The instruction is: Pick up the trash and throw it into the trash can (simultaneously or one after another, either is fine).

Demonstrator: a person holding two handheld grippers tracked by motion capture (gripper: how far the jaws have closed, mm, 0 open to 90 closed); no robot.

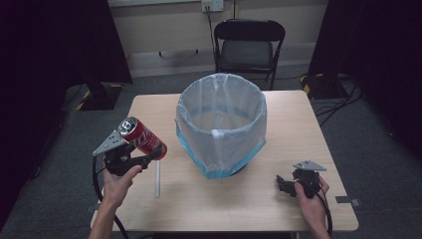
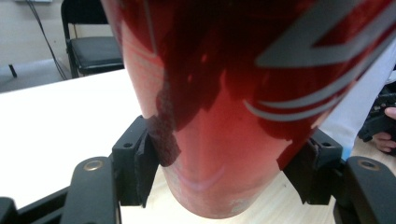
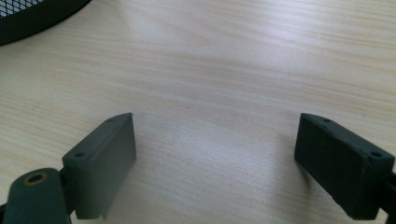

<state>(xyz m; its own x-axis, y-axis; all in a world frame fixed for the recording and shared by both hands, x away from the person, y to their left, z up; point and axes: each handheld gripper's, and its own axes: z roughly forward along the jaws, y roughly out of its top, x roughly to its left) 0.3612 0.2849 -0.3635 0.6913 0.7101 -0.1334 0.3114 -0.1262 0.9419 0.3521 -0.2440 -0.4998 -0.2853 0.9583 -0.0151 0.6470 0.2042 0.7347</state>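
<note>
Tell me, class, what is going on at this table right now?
A person holds a gripper in each hand. The left gripper clamps a red drink can, tilted and lifted off the wooden table, left of the bin lined with a clear bag. The right gripper rests open and empty near the table's right edge. A white stick lies nearby.

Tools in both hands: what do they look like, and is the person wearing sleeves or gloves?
Both are black. The left tool and the right tool each carry a grey three-cornered plate on top and trail a black cable. Each has two blocky black jaws with small screw holes and a brass-coloured pivot. Forearms are bare where they show; no gloves.
</note>
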